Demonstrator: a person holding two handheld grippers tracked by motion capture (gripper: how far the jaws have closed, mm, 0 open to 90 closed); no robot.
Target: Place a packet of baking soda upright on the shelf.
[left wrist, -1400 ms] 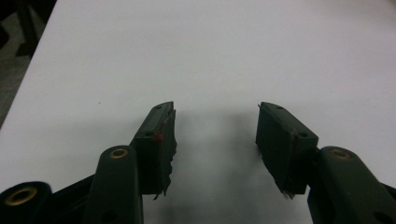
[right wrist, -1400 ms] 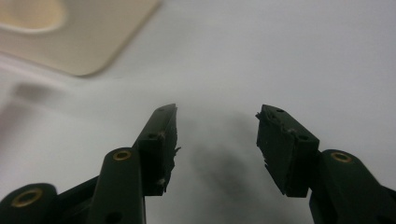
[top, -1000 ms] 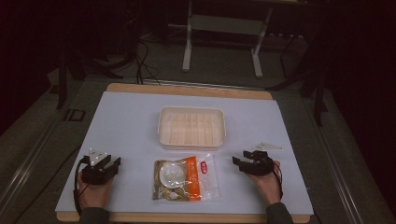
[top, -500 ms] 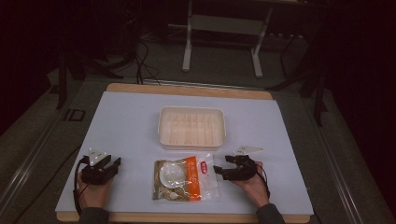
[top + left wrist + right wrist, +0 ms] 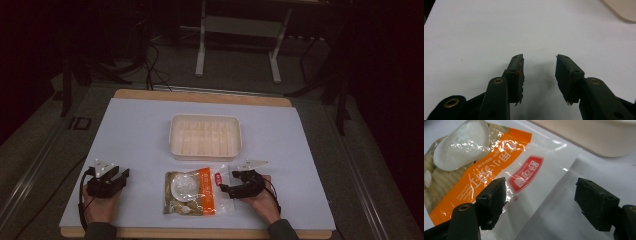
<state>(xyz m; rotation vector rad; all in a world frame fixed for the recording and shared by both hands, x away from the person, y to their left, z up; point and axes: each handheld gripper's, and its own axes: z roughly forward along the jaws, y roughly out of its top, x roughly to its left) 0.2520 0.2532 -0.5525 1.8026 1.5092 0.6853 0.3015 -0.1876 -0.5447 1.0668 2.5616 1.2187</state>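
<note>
Bag (image 5: 190, 192) of food lies at six o'clock on the bench (image 5: 125, 130). Right claw (image 5: 231, 186), jaws apart, straddles its clear edge; closing there seems next. Left claw (image 5: 119, 176) rests apart, empty.

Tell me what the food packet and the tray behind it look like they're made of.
Food packet: thin glossy plastic film, judging by its glare, wrinkles and clear window. Tray: cream, matte, ribbed floor; probably moulded plastic, possibly foam.

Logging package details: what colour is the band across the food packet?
Orange, with white lettering, on the food packet; clearest in the right gripper view.
</note>
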